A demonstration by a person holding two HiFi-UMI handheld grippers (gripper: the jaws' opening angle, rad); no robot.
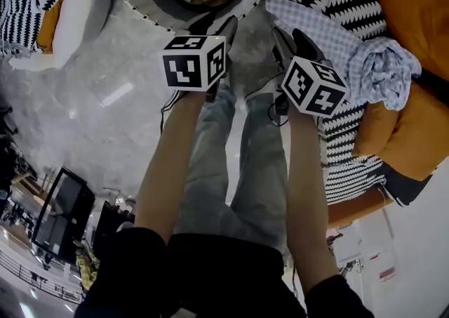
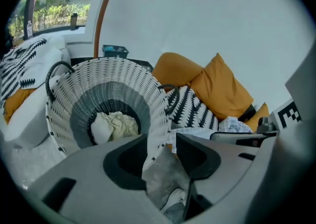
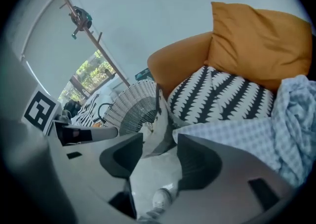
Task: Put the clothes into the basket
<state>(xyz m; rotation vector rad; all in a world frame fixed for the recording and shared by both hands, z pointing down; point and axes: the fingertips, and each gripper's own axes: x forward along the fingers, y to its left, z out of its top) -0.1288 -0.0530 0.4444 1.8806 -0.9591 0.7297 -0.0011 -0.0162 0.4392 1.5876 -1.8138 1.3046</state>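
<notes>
Left gripper (image 2: 161,143) and right gripper (image 3: 160,141) part open, empty. Right of the basket (image 2: 123,77), a checked garment (image 1: 382,71) — probably soft, light; pinch its bunched fold.

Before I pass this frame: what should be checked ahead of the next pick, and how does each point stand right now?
1. Left gripper free: ok, fingers apart, nothing between them.
2. Right gripper free: ok, fingers apart, nothing between them.
3. Basket ready to receive: ok, its mouth is open and only one cloth lies at the bottom.
4. All clothes in the basket: not ok, a checked garment lies on the sofa.
5. Checked garment within reach of the right gripper: ok, it lies just beside that gripper in the head view.
6. One checked garment or several: cannot tell, a flat part and a crumpled bundle may be separate pieces.
</notes>
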